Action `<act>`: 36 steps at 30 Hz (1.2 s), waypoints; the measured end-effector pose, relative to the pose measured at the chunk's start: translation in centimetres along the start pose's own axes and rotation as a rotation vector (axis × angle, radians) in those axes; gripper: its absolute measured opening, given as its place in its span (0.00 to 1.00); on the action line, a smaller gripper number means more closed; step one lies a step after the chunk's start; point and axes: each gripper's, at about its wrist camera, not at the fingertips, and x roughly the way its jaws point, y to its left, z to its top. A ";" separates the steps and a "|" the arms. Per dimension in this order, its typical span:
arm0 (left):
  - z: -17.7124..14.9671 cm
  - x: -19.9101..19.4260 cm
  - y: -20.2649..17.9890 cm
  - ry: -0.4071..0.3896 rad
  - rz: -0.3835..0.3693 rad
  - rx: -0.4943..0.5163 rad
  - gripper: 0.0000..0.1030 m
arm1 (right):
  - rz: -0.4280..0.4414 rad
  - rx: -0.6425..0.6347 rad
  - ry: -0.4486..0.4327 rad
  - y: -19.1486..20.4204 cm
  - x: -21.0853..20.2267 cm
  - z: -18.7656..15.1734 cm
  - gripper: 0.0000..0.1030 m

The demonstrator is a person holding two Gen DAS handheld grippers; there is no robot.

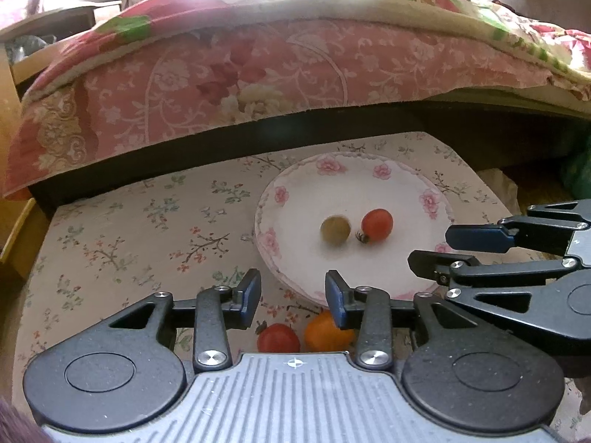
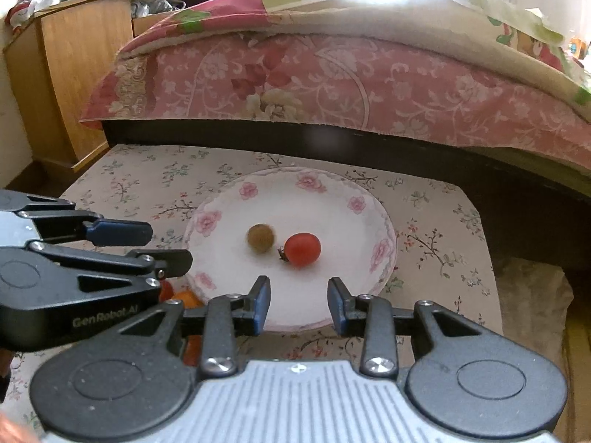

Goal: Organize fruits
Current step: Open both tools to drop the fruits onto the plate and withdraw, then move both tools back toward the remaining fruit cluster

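Landmark: floral plate (image 1: pixel 284 258) on the patterned tablecloth (image 1: pixel 129 236)
On plate: red tomato (image 1: pixel 376 224) beside olive-green fruit (image 1: pixel 335 229), near centre, stem toward the green fruit
Off plate: second red tomato (image 1: pixel 277 337) and orange fruit (image 1: pixel 325 332), touching, just outside the near rim
Left gripper (image 1: pixel 293 295): jaws apart, empty, above those two
Right gripper (image 2: pixel 298 301): jaws apart, empty, over the near rim
Advice: straddle one fruit across its short axis, close gently; long axes unclear
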 end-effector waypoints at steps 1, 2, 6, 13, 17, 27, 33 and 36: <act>0.0 -0.2 0.1 -0.001 -0.001 -0.001 0.47 | 0.000 0.000 0.001 0.1 -0.3 0.0 0.34; -0.1 -0.5 0.1 -0.003 -0.002 -0.003 0.47 | 0.000 0.000 0.003 0.3 -0.5 -0.1 0.34; -0.5 -1.8 0.0 -0.010 -0.002 0.007 0.50 | -0.001 0.006 0.005 0.9 -1.7 -0.4 0.34; -1.5 -3.6 -0.6 -0.016 -0.005 0.024 0.50 | -0.007 -0.001 0.005 2.0 -3.7 -1.3 0.34; -2.1 -4.5 -1.0 -0.012 -0.006 0.039 0.51 | -0.003 0.016 0.016 2.1 -4.5 -1.9 0.34; -4.8 -7.0 -1.5 0.029 0.017 0.081 0.54 | 0.044 0.031 0.109 3.7 -5.7 -4.4 0.34; -6.5 -7.7 -0.8 0.076 0.021 0.072 0.56 | 0.059 0.004 0.155 5.0 -6.0 -5.3 0.34; -6.9 -7.0 -0.3 0.086 0.008 0.066 0.56 | 0.053 -0.001 0.178 5.4 -5.2 -5.6 0.34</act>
